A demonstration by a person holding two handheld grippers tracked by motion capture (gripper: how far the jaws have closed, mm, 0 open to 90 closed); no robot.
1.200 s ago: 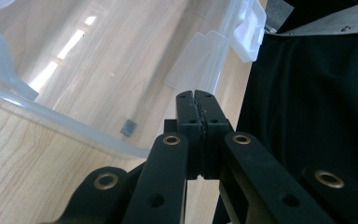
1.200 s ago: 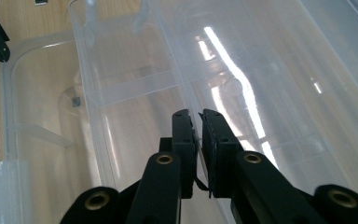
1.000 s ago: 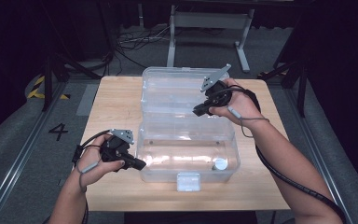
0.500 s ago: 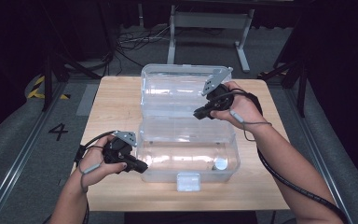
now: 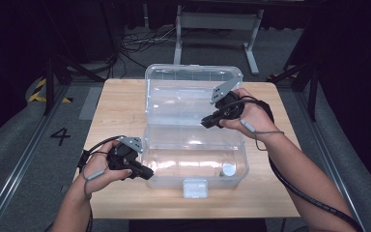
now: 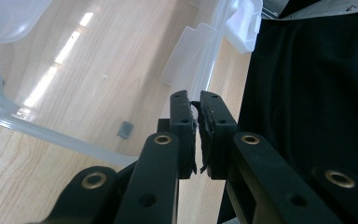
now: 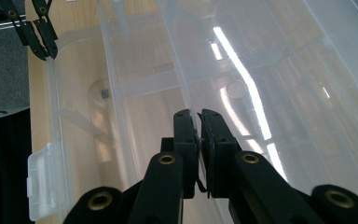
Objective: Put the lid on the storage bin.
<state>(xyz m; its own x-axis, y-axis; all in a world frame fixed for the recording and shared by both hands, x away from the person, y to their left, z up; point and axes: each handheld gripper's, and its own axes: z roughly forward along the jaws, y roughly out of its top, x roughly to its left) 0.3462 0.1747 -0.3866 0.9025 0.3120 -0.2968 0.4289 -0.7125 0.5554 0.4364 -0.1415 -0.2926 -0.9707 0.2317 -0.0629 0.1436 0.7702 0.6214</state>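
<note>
Left hand-held gripper closed, empty, at box corner | right hand-held gripper closed, empty, over lid

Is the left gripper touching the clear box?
Cannot tell. In the high view the left gripper overlaps the clear box wall, but no view shows contact or gap plainly.

Clear plastic box on the wooden table, hinged lid open (laid back, away from the person)
</note>
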